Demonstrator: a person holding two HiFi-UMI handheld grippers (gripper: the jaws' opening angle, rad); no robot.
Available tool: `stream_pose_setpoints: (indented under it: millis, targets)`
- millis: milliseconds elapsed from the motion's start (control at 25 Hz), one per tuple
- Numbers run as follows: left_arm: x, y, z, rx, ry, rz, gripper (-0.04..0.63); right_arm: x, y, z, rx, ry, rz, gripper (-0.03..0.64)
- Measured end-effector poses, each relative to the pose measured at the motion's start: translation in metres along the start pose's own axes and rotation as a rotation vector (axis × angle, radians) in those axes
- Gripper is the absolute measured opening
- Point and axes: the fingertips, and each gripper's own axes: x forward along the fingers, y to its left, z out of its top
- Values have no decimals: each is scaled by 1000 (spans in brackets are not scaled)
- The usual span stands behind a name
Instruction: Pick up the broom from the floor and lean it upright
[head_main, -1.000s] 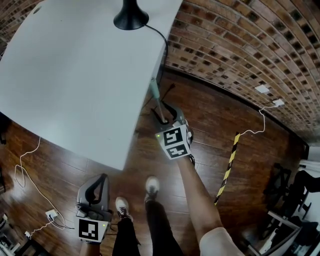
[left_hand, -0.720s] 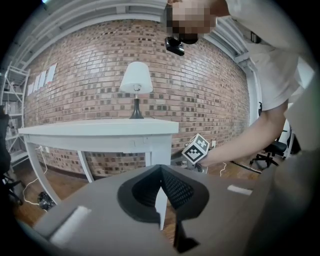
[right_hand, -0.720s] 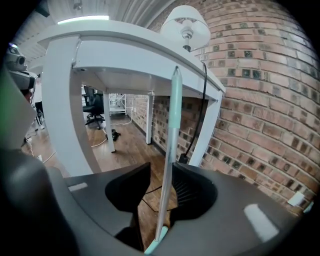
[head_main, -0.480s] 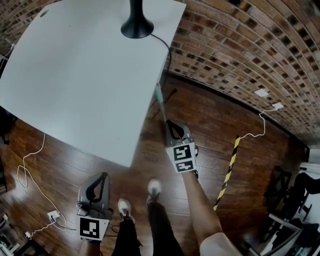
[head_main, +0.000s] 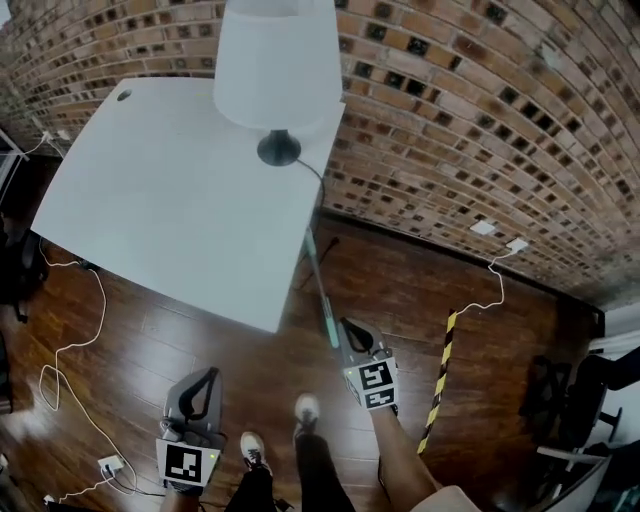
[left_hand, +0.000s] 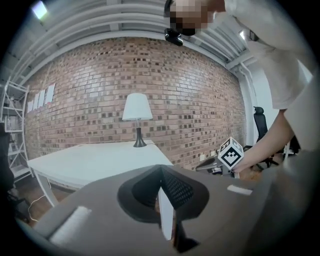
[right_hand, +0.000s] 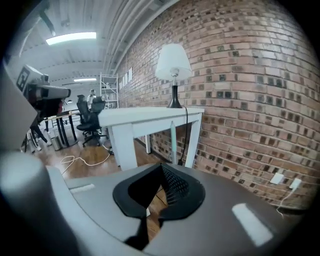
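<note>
Broom (head_main: 318, 285) shows only as a slim pale-green handle, its lower end pinched at the right gripper (head_main: 350, 335) and its length slanting away toward the near edge of the table (head_main: 170, 200), where the rest passes out of sight; the brush end shows in no view.

Brick wall (head_main: 480, 120) fills the far side of the head view, with dark wooden floor (head_main: 420, 290) running along its foot; the white table stands over that floor with one corner close to the wall; a lamp (head_main: 275, 60) with a white shade and black foot stands on the table near that corner, its black cord dropping over the edge.

In the right gripper view the handle (right_hand: 173, 142) rises nearly upright just beyond the jaws, in front of the white table legs; the right gripper's (right_hand: 161, 167) jaws are pressed together on it. The left gripper (head_main: 208, 375) hangs lower left in the head view, well apart from the broom; in its own view the left gripper's (left_hand: 161, 170) jaws meet with nothing between them.

A yellow-and-black striped strip (head_main: 440, 375) lies on the floor to the right of the right gripper; a white cable (head_main: 70, 350) loops across the boards at left; the person's shoes (head_main: 307, 408) stand between the two grippers.
</note>
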Motion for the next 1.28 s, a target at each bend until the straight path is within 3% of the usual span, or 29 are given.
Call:
stream_pose_setpoints:
  millis: [120,240,400,520,640,1040,1280]
  targets:
    - [-29,-13,30,23,-52,-44,0,-56,19,34,4,-54,-10,12]
    - [-63,-26,60,148,-133,-123,0,-111,47,73,-24,-99,-10,12]
    - [-118,-29,77,37,-131,-137,0,-180,82,119,-2,-180,-38,12]
    - [-142,-26,97,37,-148,-145,0,-226,95,158,29,-248,-83,12]
    - [-170,-18,113,89,-190,-126,0,-270,116,189,49,-294,-97,12]
    - [-230,19,197,85,-323,-106,0,-363,155,270,-17,-426,-197,12]
    - [-266,19,190,43,-314,-59,0,-403,177,276,-8,-467,-179,12]
